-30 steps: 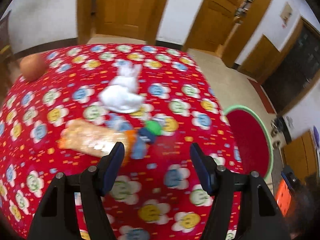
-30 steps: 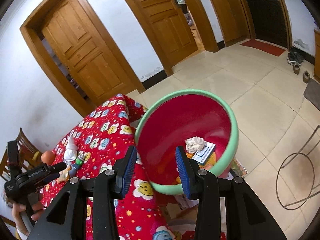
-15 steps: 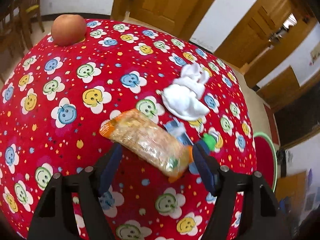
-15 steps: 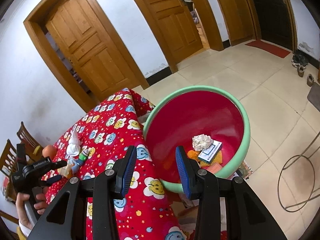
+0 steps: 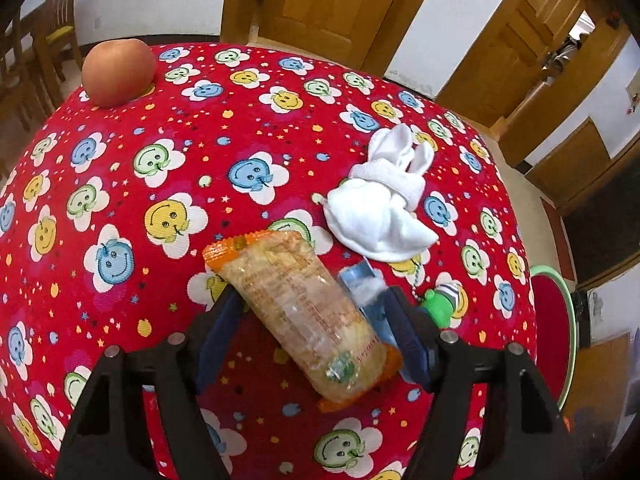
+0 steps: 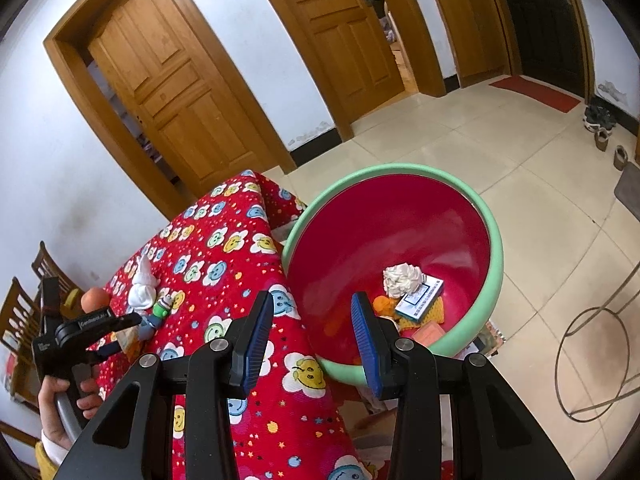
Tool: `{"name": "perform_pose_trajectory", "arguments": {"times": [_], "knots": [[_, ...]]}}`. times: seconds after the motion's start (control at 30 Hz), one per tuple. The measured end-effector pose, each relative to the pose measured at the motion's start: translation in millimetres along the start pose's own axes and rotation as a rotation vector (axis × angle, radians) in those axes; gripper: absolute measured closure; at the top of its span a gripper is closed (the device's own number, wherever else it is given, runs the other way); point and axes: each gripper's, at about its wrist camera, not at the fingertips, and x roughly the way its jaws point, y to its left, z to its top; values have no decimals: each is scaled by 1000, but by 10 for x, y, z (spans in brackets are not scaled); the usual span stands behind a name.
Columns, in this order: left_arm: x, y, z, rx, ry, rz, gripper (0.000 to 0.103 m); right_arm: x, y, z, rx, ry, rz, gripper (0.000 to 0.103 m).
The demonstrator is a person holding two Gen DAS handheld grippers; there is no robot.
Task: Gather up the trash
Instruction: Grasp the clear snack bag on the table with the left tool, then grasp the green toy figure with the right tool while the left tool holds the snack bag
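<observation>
Left tongs [image 5: 312,328] straddle a snack wrapper [image 5: 304,316] on the red flowered tablecloth [image 5: 160,184], jaws having just widened and now standing open on either side of it, the left pad at the wrapper's edge, neither yet pressing in. The wrapper lies slantwise between the 2 pads, its orange crimped end beyond the tips and its other end back toward the wrist. Just right of the right pad sit a blue scrap [image 5: 366,284] and a green toy [image 5: 440,304]; a white cloth [image 5: 380,216] lies farther ahead, an apple [image 5: 118,72] far ahead to the left.

Right tongs [image 6: 313,336] hang partly open and empty, with the basin [image 6: 496,264] just beyond their tips, already holding crumpled paper [image 6: 402,278] and a small box [image 6: 420,298].

A good pick likely means sinking low enough to catch the wrapper's body, squaring the pads across its width, and closing gently so the slick film does not slip or drag the blue scrap along.
</observation>
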Motion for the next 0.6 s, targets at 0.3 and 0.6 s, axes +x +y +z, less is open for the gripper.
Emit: {"name": "perform_pose_trajectory", "arguments": {"times": [0.3, 0.6], "knots": [[-96, 91, -71, 19, -1, -47, 51, -7, 159, -17, -26, 0, 13, 62], [-442, 142, -31, 84, -57, -60, 51, 30, 462, -10, -68, 10, 54, 62]]}}
